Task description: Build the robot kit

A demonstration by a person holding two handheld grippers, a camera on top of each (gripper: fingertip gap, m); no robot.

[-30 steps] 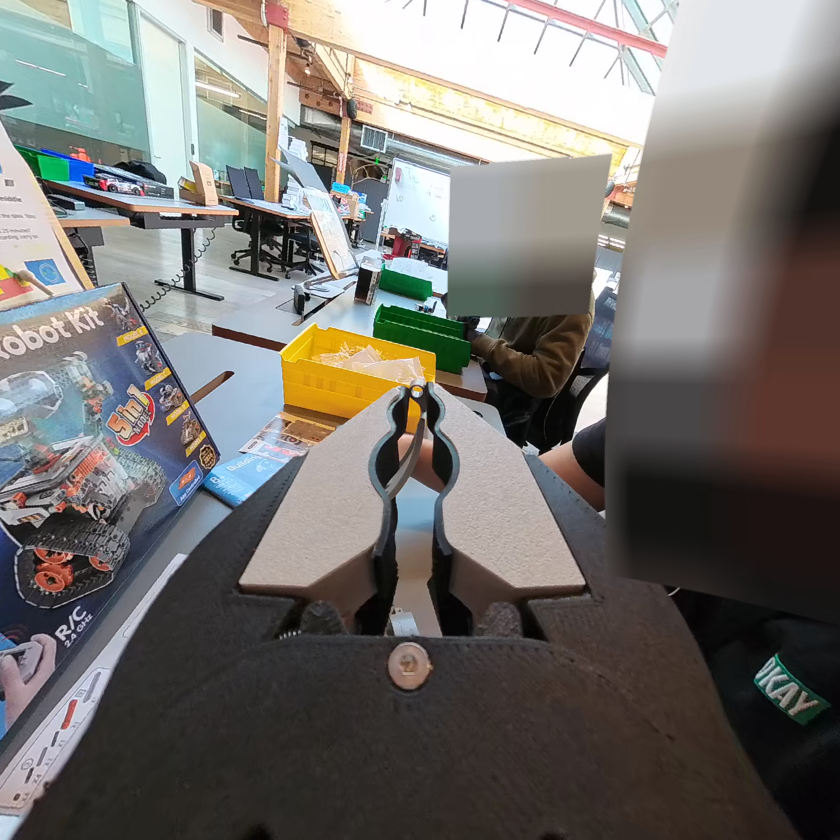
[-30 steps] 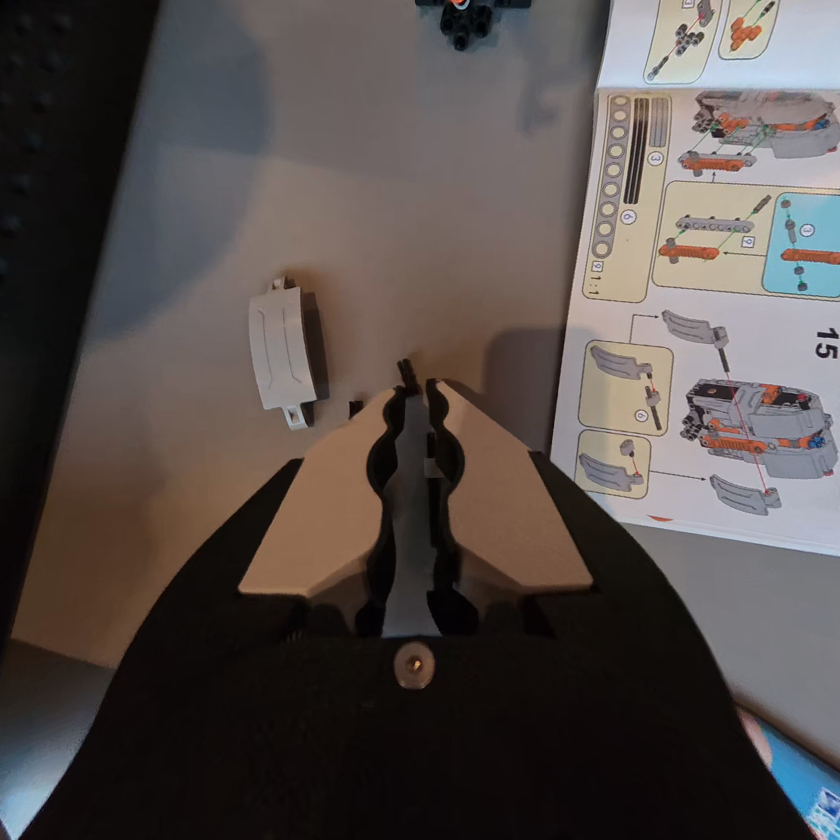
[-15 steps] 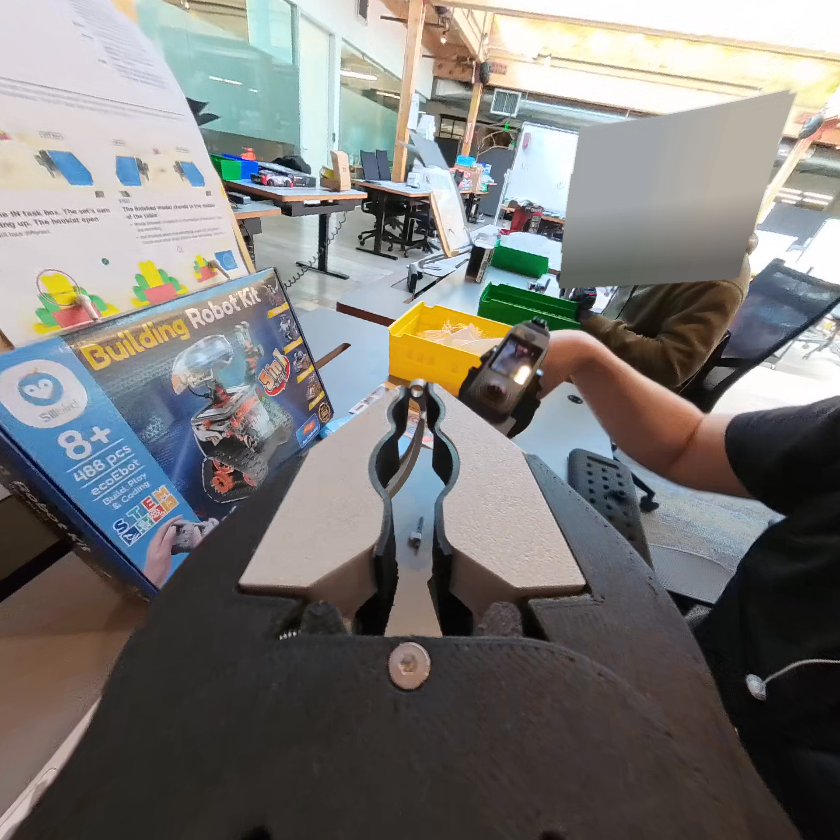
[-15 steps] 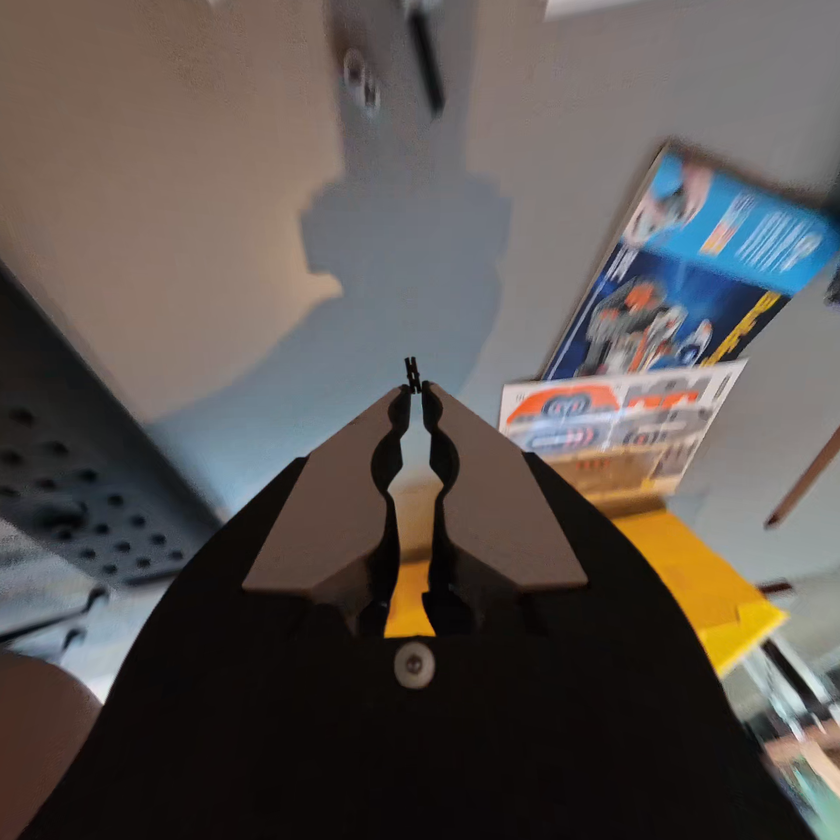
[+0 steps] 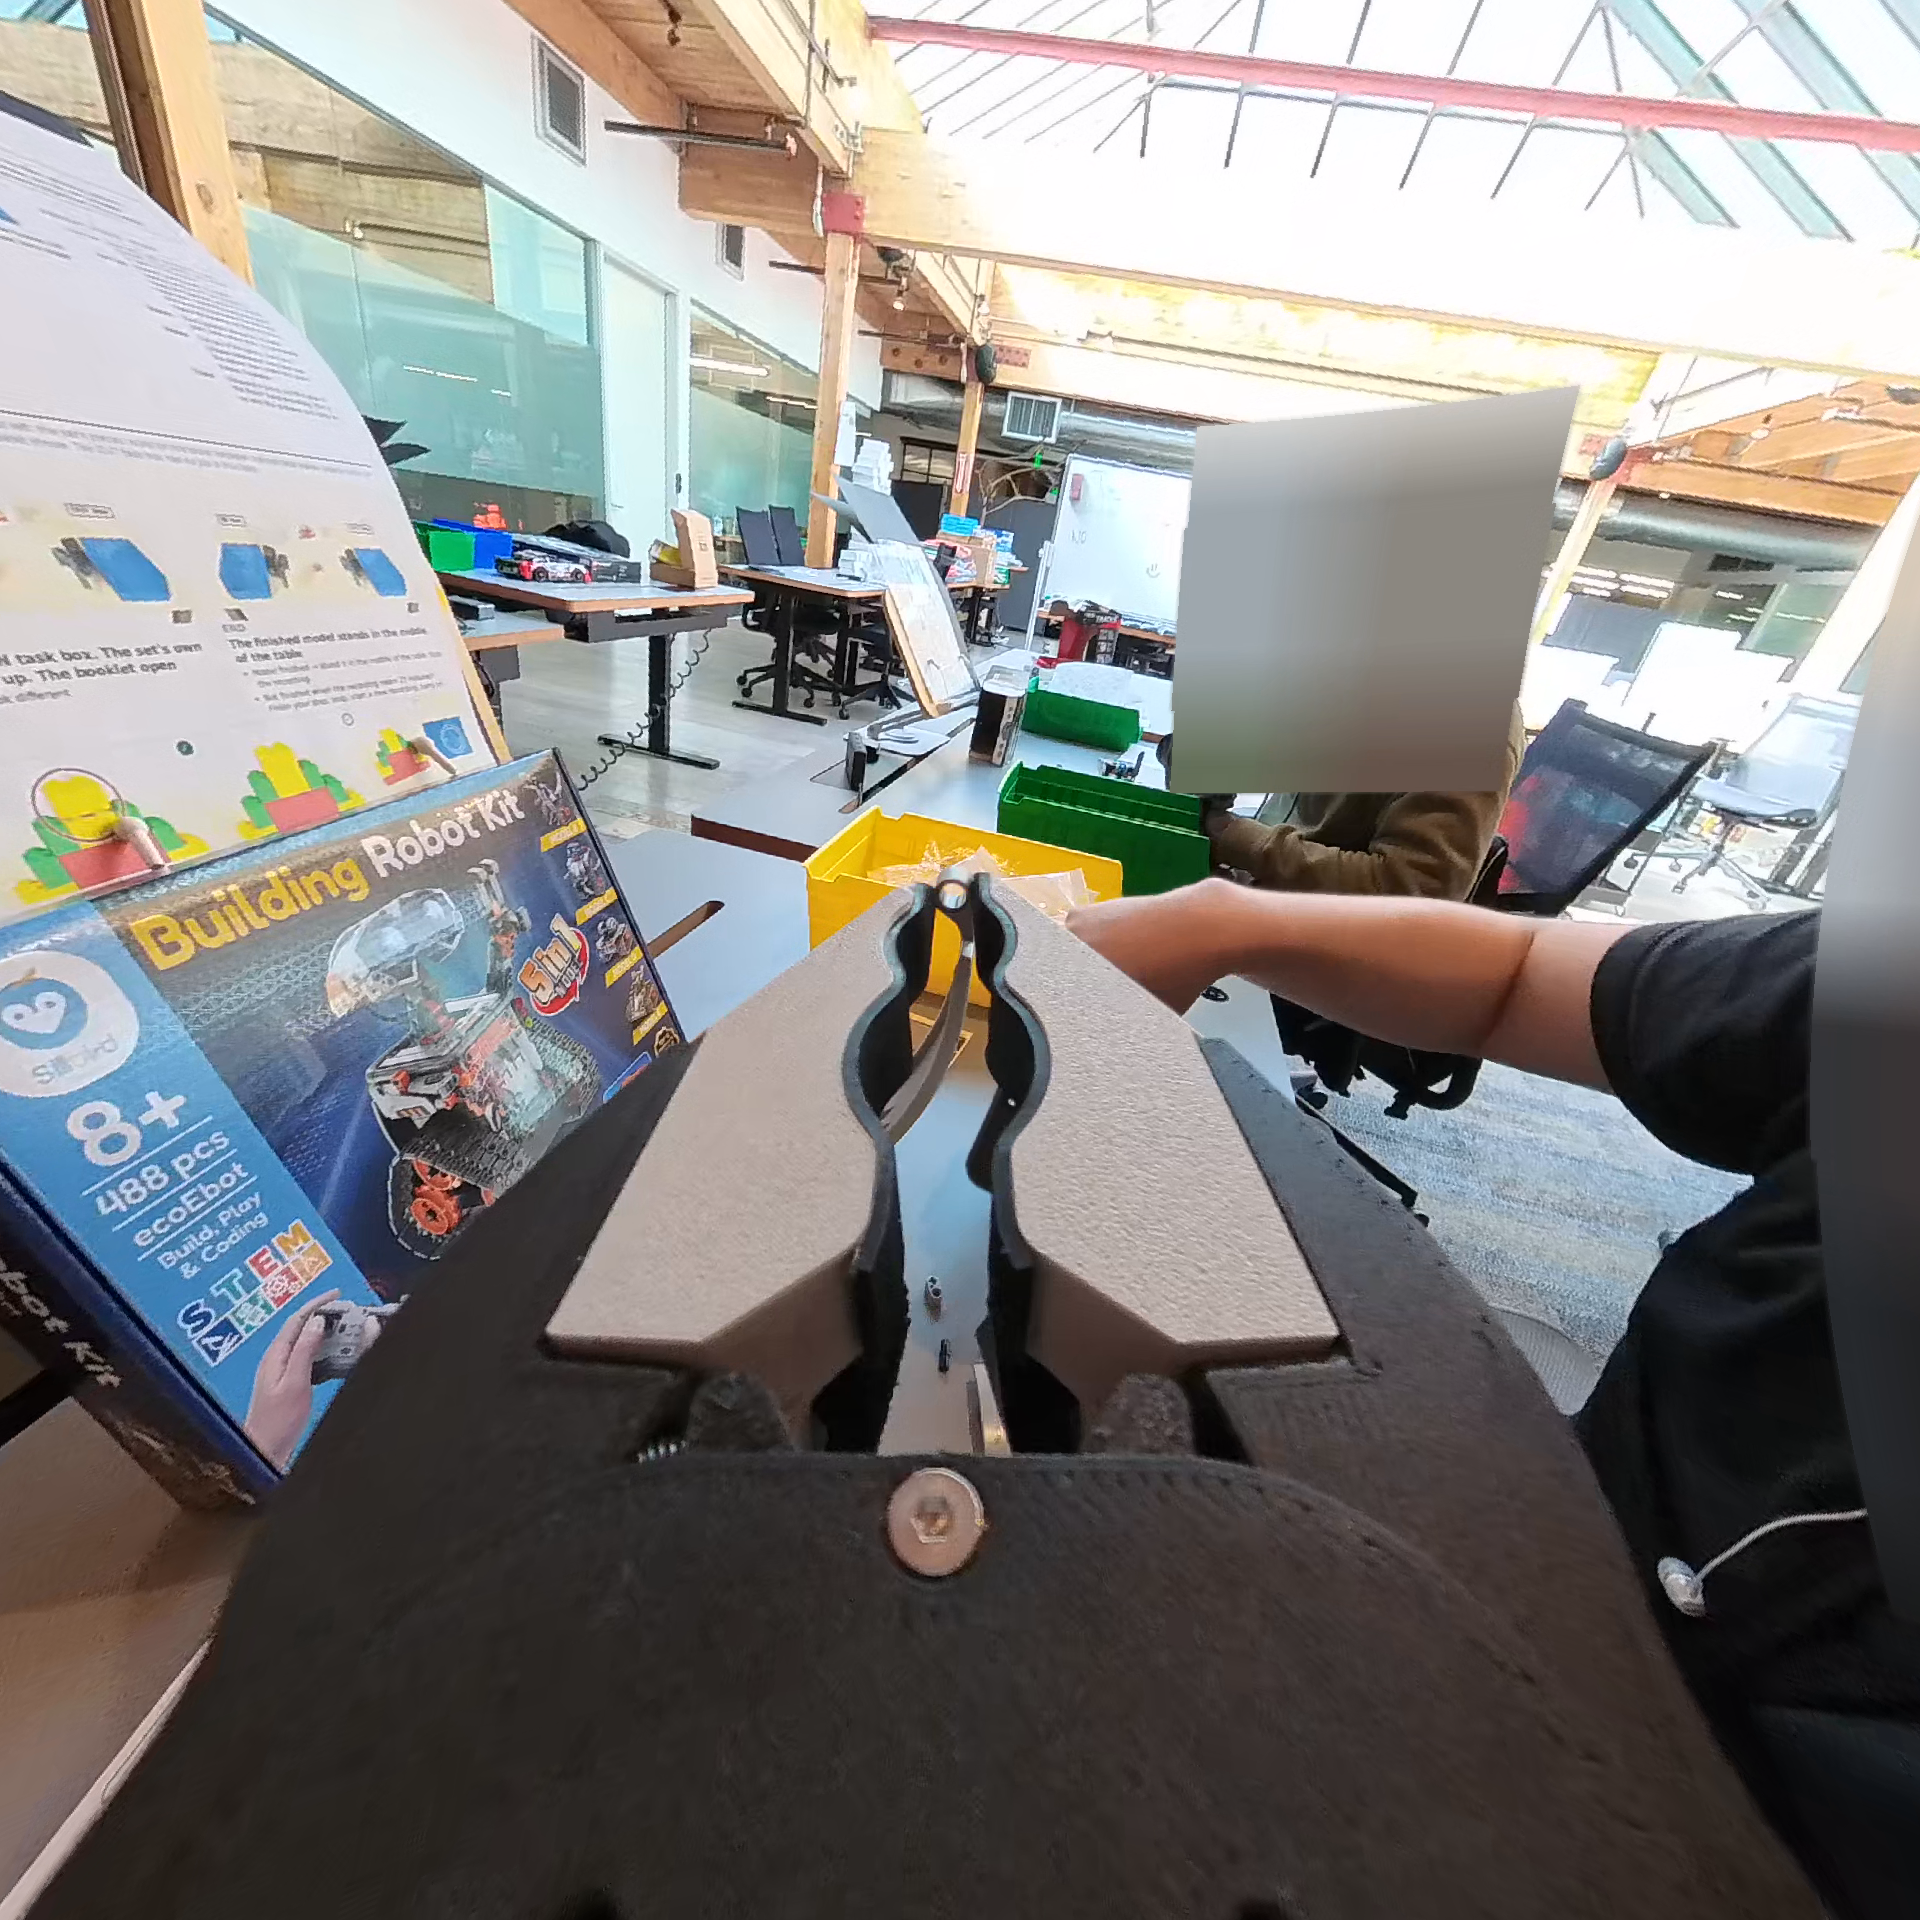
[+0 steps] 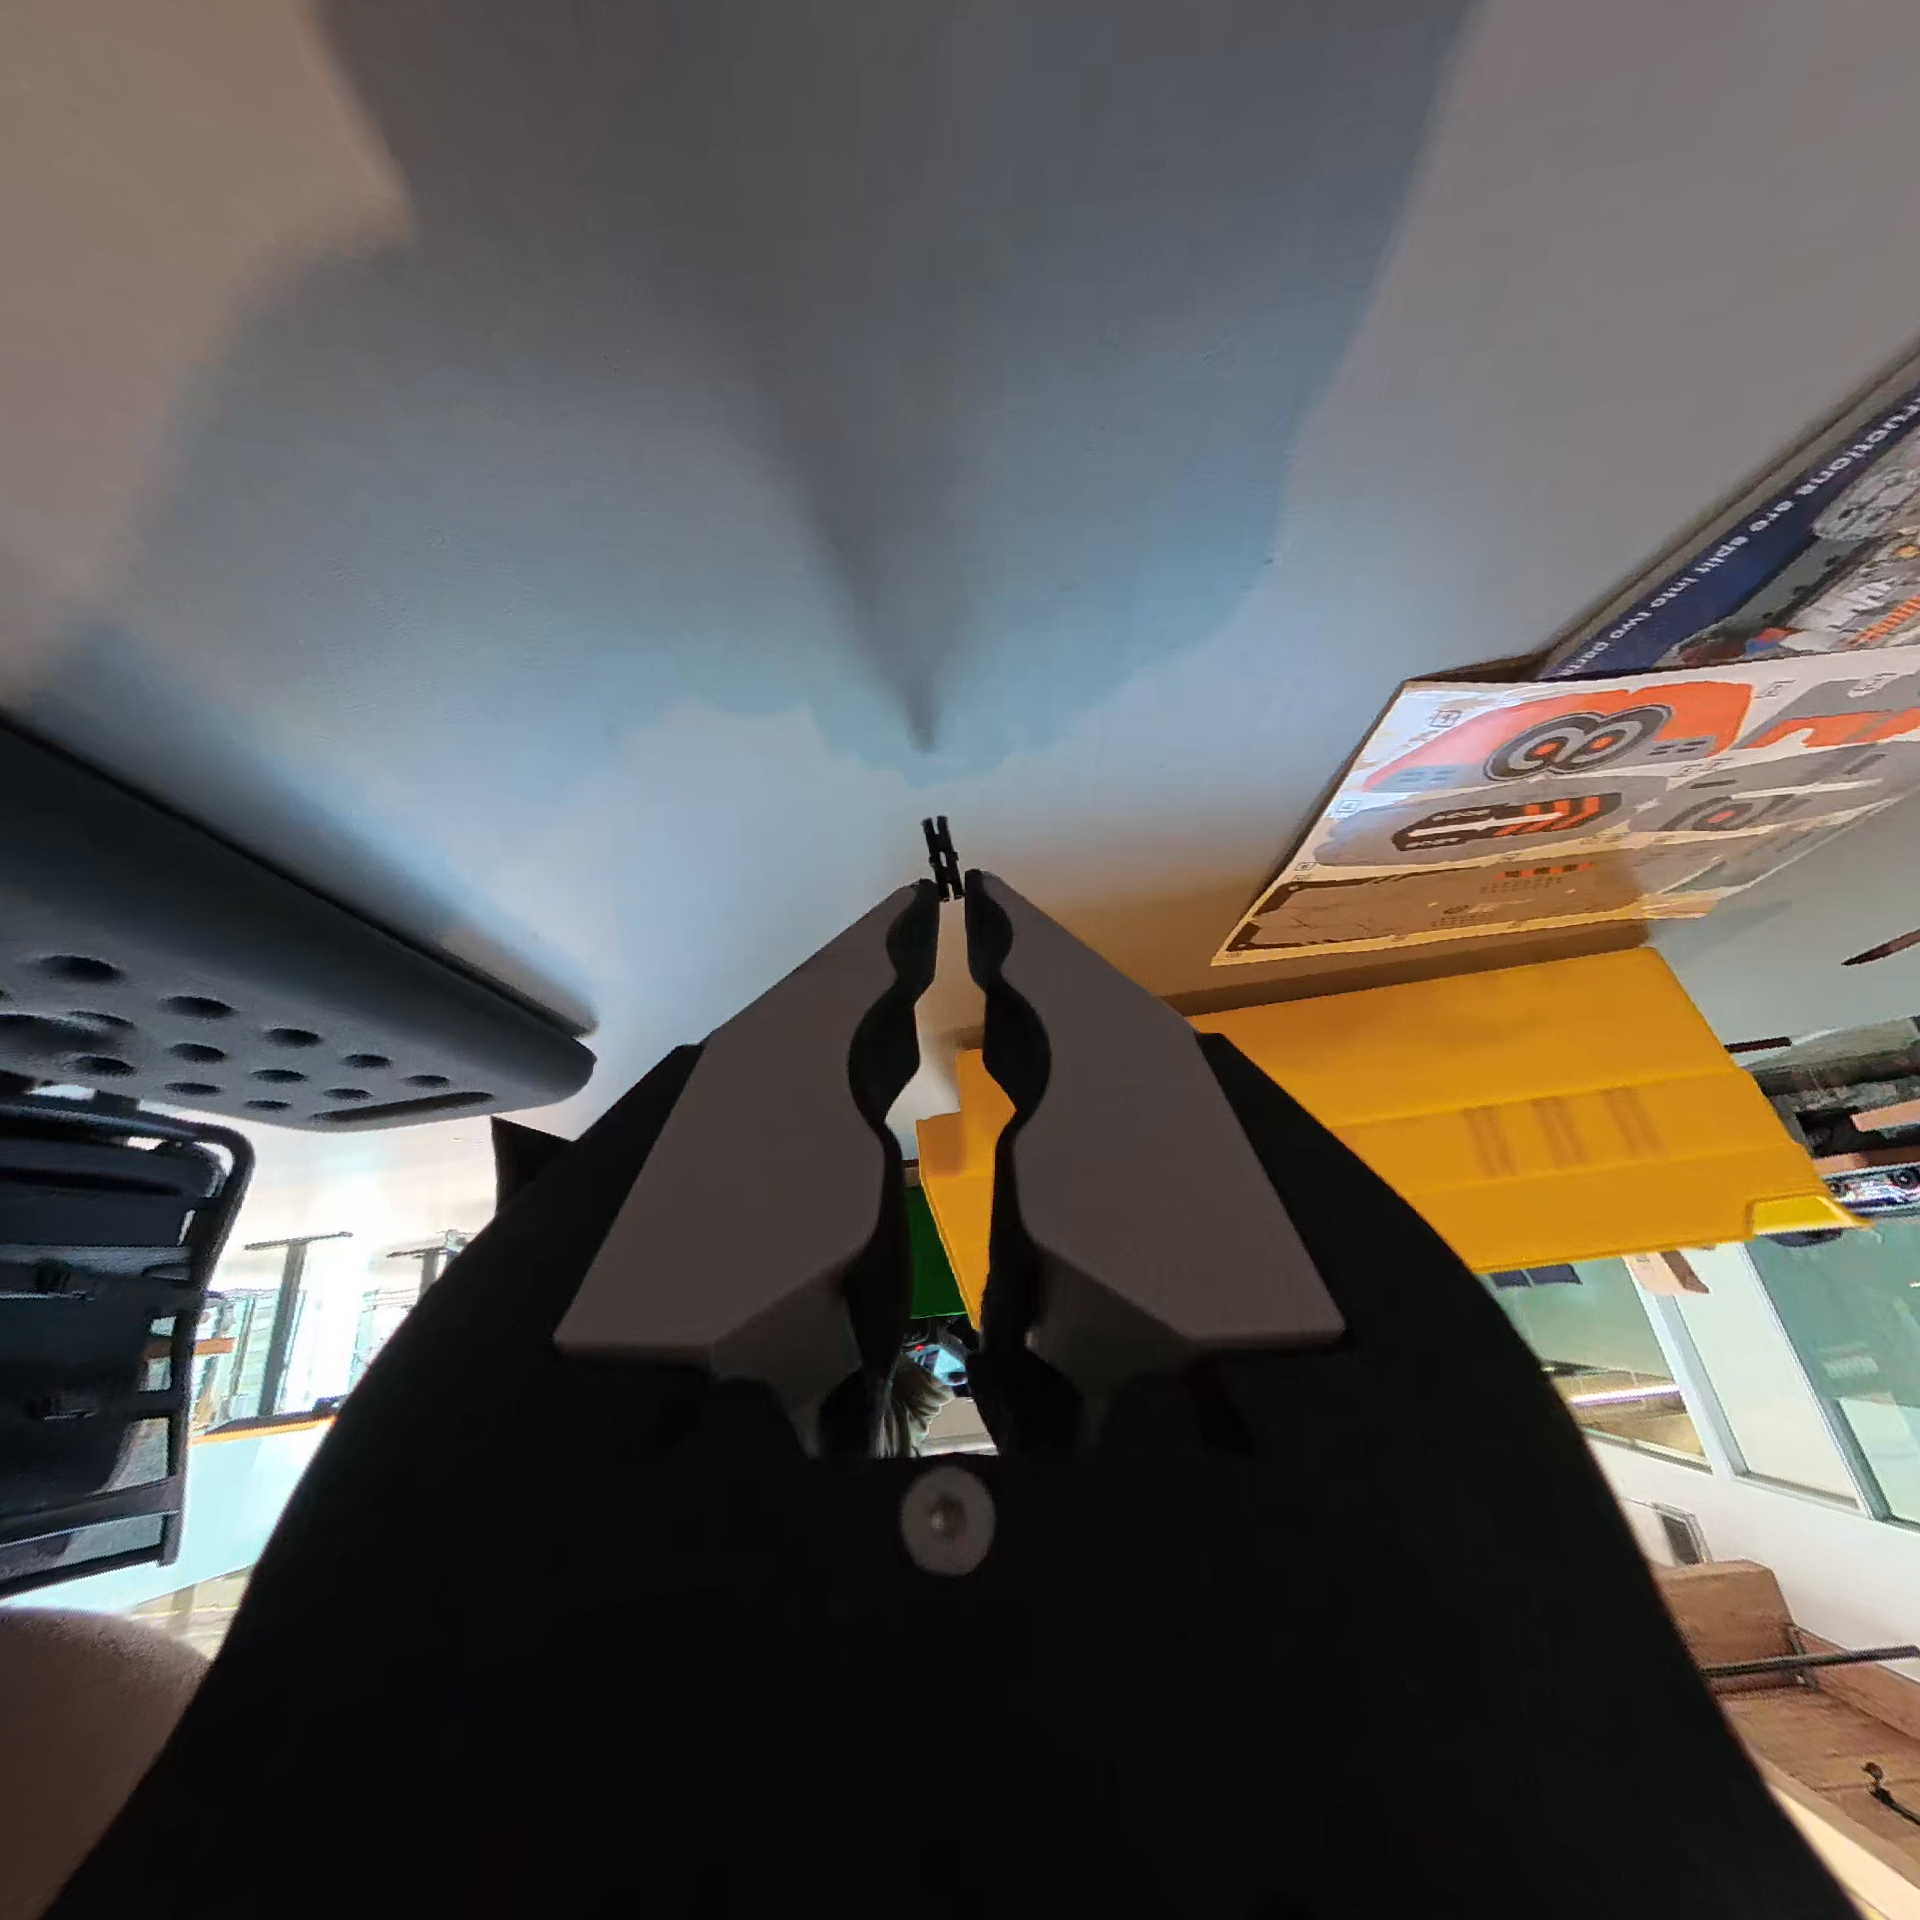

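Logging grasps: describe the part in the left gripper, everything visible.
The grey curved panel is a thin, matte, plastic-looking piece with a round holed end at its top. The left gripper is shut on that end. The blade hangs free, slanting down and left between the fingers, edge-on to the camera, above the table. Nothing else touches it.

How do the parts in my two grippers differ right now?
The left gripper pinches a curved grey panel by its end, most of it hanging back between the fingers; the right gripper nips a tiny black pin that pokes out past its tips. The panel is long and broad, the pin short and thin. Both are held off the table, at the fingertips.
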